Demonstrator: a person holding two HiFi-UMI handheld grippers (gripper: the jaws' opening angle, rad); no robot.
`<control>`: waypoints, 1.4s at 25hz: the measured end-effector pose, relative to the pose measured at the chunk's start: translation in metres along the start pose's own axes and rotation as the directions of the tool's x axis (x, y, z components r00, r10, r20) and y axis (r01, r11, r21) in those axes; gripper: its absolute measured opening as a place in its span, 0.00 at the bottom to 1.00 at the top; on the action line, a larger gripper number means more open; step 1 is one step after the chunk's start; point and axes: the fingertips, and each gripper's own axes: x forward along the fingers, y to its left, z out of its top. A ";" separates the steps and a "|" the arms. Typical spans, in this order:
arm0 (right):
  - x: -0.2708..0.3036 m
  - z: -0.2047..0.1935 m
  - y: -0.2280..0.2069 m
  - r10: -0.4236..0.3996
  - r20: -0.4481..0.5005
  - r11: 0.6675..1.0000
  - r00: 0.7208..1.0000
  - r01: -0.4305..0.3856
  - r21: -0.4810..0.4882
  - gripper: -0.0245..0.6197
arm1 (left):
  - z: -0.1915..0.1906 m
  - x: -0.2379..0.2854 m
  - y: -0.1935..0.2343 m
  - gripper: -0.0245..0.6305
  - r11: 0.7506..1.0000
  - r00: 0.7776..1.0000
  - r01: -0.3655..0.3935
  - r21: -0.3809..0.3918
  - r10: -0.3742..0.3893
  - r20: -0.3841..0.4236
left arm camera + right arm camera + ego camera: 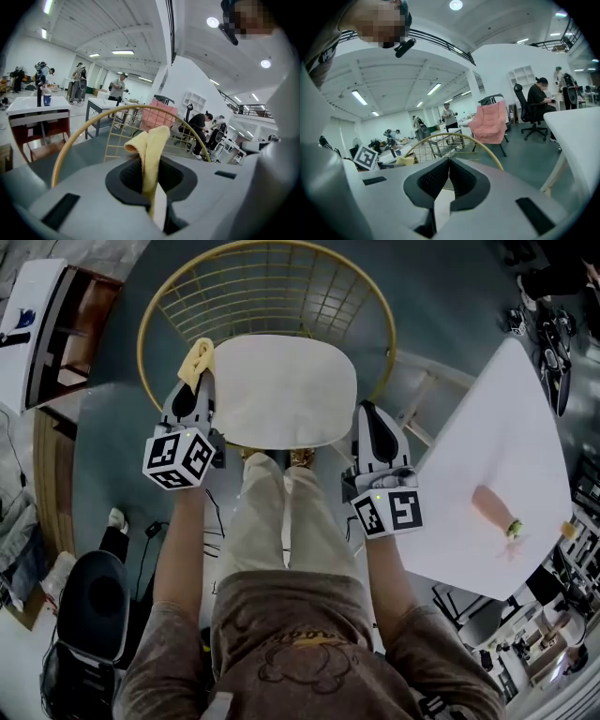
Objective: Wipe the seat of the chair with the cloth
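Observation:
A chair with a white cushioned seat [281, 390] and a gold wire back [267, 282] stands in front of the person. My left gripper [194, 382] hangs at the seat's left edge, shut on a yellow cloth [197, 360] that sticks up out of its jaws [149, 154]. Along the seat's right edge sits my right gripper [370, 418], shut with nothing between its fingers [449, 173]. In the right gripper view the gold chair back [454, 140] shows beyond the jaws, with the yellow cloth [405, 161] at left.
A white table [497, 465] stands close on the right with a pinkish object [492, 509] on it. A black office chair [89, 601] sits at lower left, and a wooden desk [56, 329] at upper left. People and furniture fill the room behind.

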 end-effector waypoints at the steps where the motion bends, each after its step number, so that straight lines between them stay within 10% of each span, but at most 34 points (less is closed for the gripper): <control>1: 0.001 0.000 -0.001 0.000 0.000 1.000 1.000 0.000 0.002 0.08 | -0.005 0.005 0.006 0.11 1.000 1.000 -0.015 0.003 0.015 -0.007; 24: 0.009 -0.024 -0.010 -0.003 -0.041 1.000 0.999 0.004 0.025 0.08 | -0.112 0.113 0.071 0.11 0.983 0.944 -0.181 0.006 0.176 -0.279; 35: -0.004 -0.031 -0.017 -0.025 -0.047 0.998 0.999 0.028 0.051 0.08 | -0.149 0.139 0.034 0.11 0.994 0.912 -0.105 0.022 0.105 -0.397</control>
